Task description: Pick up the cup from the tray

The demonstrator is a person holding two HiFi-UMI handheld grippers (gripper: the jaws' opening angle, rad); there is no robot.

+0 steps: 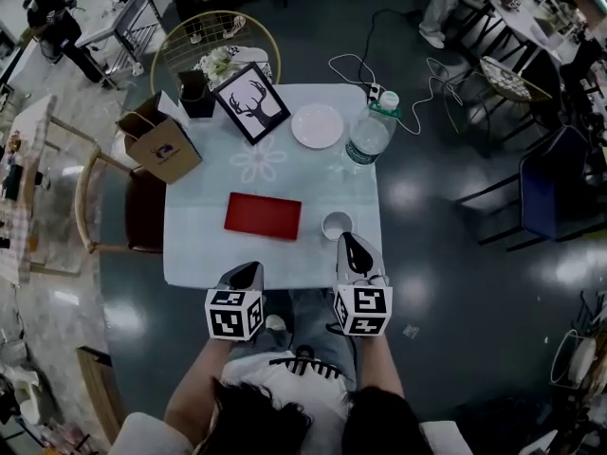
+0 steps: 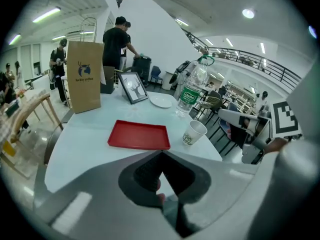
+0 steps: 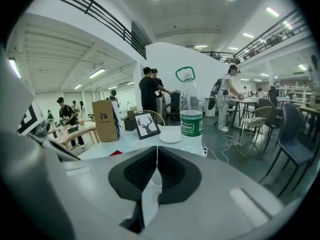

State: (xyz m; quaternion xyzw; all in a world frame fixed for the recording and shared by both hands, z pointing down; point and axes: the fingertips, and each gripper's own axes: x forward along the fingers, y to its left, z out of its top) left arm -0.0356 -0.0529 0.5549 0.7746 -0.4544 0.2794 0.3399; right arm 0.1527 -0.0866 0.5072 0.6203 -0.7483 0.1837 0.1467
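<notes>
A white paper cup (image 1: 337,225) stands on the white table (image 1: 204,254), just right of the red tray (image 1: 263,215), not on it. The tray is bare. My right gripper (image 1: 349,241) hovers at the table's near edge, its tip close behind the cup, jaws shut with nothing between them. My left gripper (image 1: 250,270) sits at the near edge below the tray, also shut and holding nothing. In the left gripper view the tray (image 2: 139,134) and cup (image 2: 194,132) lie ahead of the shut left gripper (image 2: 162,155). In the right gripper view the right gripper (image 3: 157,148) hides the cup.
A water bottle (image 1: 370,131), a white plate (image 1: 317,126), a framed deer picture (image 1: 251,102) and a brown paper bag (image 1: 161,145) stand on the table's far half. Chairs surround the table. Cables lie on the floor behind it. People stand farther off.
</notes>
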